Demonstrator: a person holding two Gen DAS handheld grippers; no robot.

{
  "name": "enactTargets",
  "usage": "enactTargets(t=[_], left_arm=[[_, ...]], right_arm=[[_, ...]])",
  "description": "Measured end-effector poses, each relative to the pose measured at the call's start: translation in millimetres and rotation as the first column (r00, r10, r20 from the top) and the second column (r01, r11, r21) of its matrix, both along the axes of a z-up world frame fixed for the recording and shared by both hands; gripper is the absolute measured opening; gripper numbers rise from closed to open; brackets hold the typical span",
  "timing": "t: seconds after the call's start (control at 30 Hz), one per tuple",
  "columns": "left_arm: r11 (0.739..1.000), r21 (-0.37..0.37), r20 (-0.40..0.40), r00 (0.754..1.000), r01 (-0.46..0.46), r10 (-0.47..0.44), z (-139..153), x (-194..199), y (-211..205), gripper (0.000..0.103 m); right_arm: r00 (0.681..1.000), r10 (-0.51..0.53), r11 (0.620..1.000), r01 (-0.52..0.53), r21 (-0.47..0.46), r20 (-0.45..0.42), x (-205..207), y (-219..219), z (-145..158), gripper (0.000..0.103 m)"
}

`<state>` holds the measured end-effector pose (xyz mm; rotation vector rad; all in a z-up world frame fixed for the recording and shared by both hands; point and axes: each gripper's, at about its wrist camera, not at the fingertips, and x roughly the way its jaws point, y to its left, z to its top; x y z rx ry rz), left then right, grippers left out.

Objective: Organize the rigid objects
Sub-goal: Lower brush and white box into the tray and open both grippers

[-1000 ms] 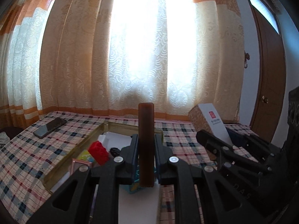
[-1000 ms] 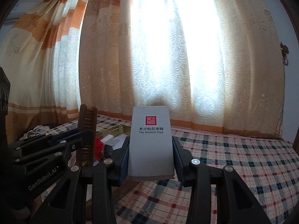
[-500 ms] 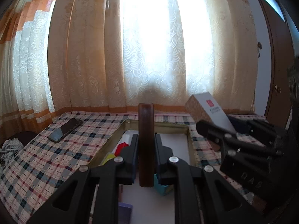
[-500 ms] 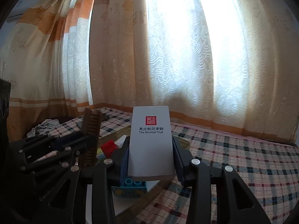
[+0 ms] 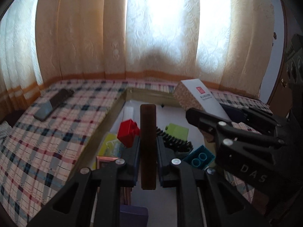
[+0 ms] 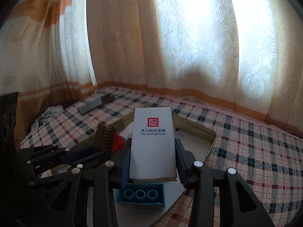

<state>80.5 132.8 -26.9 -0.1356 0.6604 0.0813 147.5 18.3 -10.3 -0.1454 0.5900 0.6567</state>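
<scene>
the left gripper [image 5: 148,147] has its jaws clamped on a dark brown wooden brush [image 5: 148,143], held upright by its back edge; in the right wrist view the brush's bristles [image 6: 108,138] face sideways toward the right gripper. the right gripper [image 6: 153,158] has its jaws closed on a white box [image 6: 153,141] printed with a red seal and "the oriental club", held upright with its printed face toward the camera.

both grippers hang over a shallow gold-rimmed tray [image 5: 149,93] with a white floor, which lies on a plaid bedspread [image 5: 47,132]. taking the tray as the landmark: inside it, near its left wall, sit a red toy brick [image 5: 127,130] and a yellow-green card or packet [image 5: 109,145], with a pink-framed item [image 5: 104,161] just nearer the camera. toward the tray's middle lies a lime-green brick [image 5: 177,131], and beside it a black comb-like piece [image 5: 174,141]. a teal brick [image 6: 141,194] with three round studs lies inside the tray directly below the white box. a dark purple block [image 5: 132,215] shows at the tray's near end, partly hidden by the left gripper.

outside the tray to its left, a dark phone [image 5: 54,104] lies flat on the bedspread, well apart from the rim. beyond the tray's far edge hang cream and orange curtains [image 6: 189,37], backlit by a window.
</scene>
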Motion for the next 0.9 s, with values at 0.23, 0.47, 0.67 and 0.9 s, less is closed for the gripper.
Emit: enactTargets(t=[0.23, 0.47, 0.67, 0.9], left_arm=[[0.999, -0.035, -0.066, 0.998, 0.0, -0.002, -12.1, 11.1, 10.8, 0.014], [1.0, -0.022, -0.075, 0.997, 0.004, -0.005, -14.9, 11.7, 9.4, 0.014], [1.0, -0.018, -0.066, 0.998, -0.001, -0.001, -12.8, 5.4, 8.9, 0.032], [0.999, 0.017, 0.042, 0.998, -0.048, 0.047, 7.7, -26.4, 4.8, 0.102]], right_arm=[[0.998, -0.011, 0.999, 0.008, -0.039, -0.065, 17.4, 8.2, -16.2, 0.045], [0.995, -0.009, 0.999, 0.006, -0.035, -0.095, 19.9, 7.0, -23.0, 0.046], [0.995, -0.029, 1.0, 0.03, 0.009, -0.093, 16.9, -3.7, -19.4, 0.076], [0.998, -0.056, 0.997, 0.057, 0.052, -0.027, -4.1, -24.0, -1.5, 0.08]])
